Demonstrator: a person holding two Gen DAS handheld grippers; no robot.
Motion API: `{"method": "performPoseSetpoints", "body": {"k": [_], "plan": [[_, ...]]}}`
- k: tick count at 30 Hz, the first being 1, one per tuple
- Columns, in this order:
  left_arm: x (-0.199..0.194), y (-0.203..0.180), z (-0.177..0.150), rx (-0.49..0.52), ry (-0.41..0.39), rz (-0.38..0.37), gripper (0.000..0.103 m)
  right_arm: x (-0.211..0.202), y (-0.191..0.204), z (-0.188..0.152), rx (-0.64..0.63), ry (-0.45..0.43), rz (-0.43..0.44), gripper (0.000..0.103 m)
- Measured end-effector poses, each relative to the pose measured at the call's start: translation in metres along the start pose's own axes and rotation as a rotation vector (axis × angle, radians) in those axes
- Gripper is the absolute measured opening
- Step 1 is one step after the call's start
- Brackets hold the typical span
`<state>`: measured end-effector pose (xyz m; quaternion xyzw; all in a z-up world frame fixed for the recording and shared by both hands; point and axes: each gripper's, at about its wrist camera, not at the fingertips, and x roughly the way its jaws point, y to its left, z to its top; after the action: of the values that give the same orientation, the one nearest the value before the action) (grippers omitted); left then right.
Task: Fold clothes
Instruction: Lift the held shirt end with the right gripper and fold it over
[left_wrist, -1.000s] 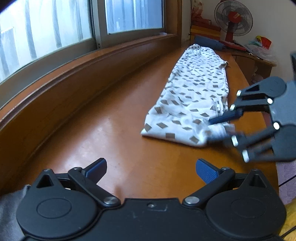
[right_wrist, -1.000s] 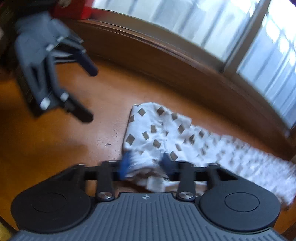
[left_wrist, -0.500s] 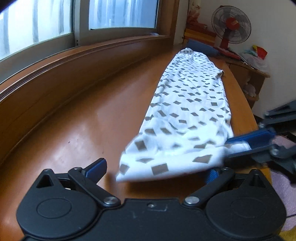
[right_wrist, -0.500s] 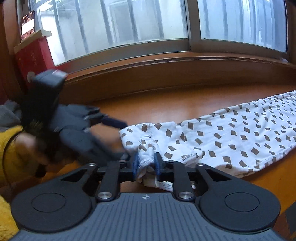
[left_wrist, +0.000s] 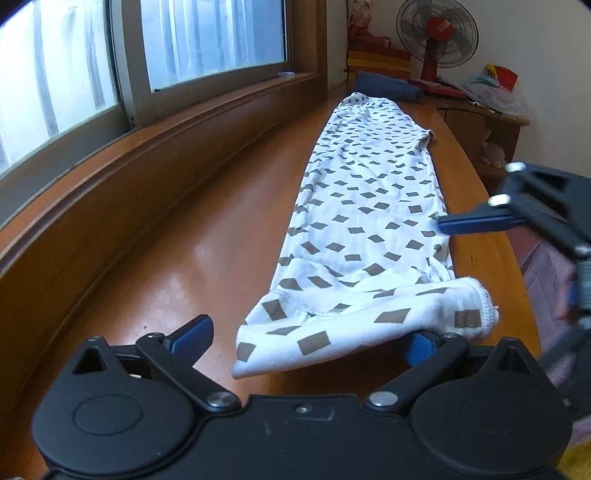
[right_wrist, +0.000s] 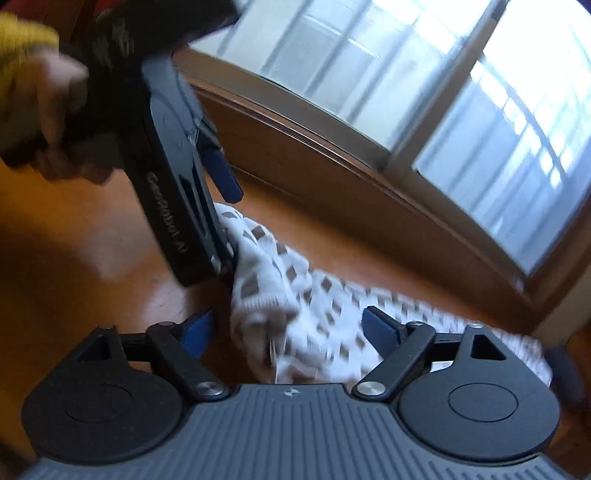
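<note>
On the long wooden ledge (left_wrist: 155, 280) beneath the window (left_wrist: 207, 40), my patterned garment (left_wrist: 369, 206) lies stretched lengthwise, its near hem doubled back. My right claw (right_wrist: 291, 332) is opening, cloth loose between the pads; my left claw (left_wrist: 306, 336) stands wide, hem draped over its right pad, gripping nothing. Next, I judge, both must retake the near corners and carry them far. Bare wood lies left; the ledge's right edge runs close
</note>
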<state>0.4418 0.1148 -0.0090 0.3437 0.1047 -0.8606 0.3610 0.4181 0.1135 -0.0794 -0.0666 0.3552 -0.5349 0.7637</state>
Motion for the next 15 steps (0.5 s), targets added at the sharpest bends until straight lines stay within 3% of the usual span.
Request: {"method": "performPoseSetpoints", "body": {"k": [1, 2, 3, 7, 13, 15], "plan": [[-0.003, -0.001, 0.001, 0.004, -0.005, 0.01, 0.103, 0.01, -0.001, 0.001, 0.001, 0.006, 0.005, 0.057], [-0.007, -0.001, 0.002, 0.005, -0.011, 0.017, 0.103, 0.02, -0.006, 0.001, 0.036, 0.036, 0.034, 0.021], [-0.012, 0.0, 0.002, 0.005, -0.018, 0.024, 0.103, 0.031, -0.014, 0.001, 0.109, 0.079, 0.081, 0.013], [-0.036, 0.0, 0.001, 0.012, -0.043, 0.065, 0.103, 0.034, -0.046, 0.004, 0.419, 0.111, 0.192, 0.013], [-0.059, -0.004, 0.0, 0.044, -0.064, 0.094, 0.103, 0.011, -0.072, 0.002, 0.776, 0.116, 0.441, 0.012], [-0.058, -0.008, 0.004, 0.063, -0.062, 0.102, 0.103, 0.012, -0.083, -0.006, 0.896, 0.112, 0.471, 0.012]]}}
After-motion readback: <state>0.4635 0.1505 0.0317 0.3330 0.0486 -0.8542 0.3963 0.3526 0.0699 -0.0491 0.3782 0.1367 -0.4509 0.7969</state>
